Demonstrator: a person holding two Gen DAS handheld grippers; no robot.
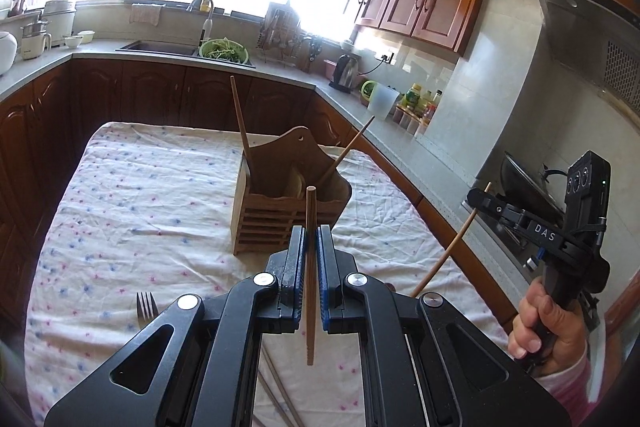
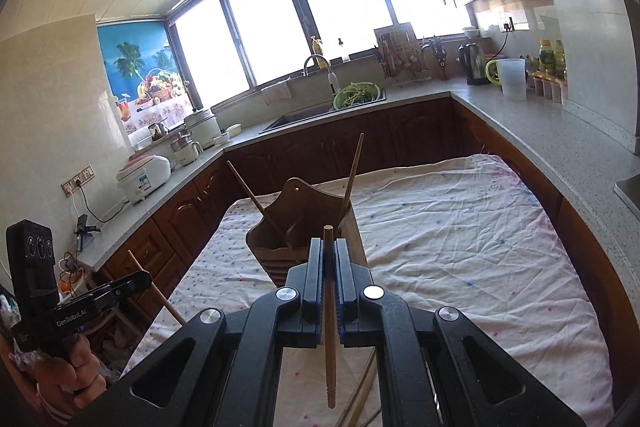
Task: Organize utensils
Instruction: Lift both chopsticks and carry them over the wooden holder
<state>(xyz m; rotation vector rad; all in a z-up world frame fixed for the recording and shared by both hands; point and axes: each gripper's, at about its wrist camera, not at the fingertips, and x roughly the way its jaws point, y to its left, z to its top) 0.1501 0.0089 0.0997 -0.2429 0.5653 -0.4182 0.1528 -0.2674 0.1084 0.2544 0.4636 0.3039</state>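
Observation:
A wooden utensil holder stands on the cloth-covered table, with two chopsticks leaning out of it. My left gripper is shut on a wooden chopstick, held above the table just short of the holder. My right gripper is shut on another chopstick, also close to the holder. The right gripper also shows at the right of the left wrist view. A metal fork lies on the cloth near the front left. More chopsticks lie under my left gripper.
Kitchen counters wrap around the table, with a sink, a green colander, a kettle, a white jug and a rice cooker. A stove with a wok is at the right.

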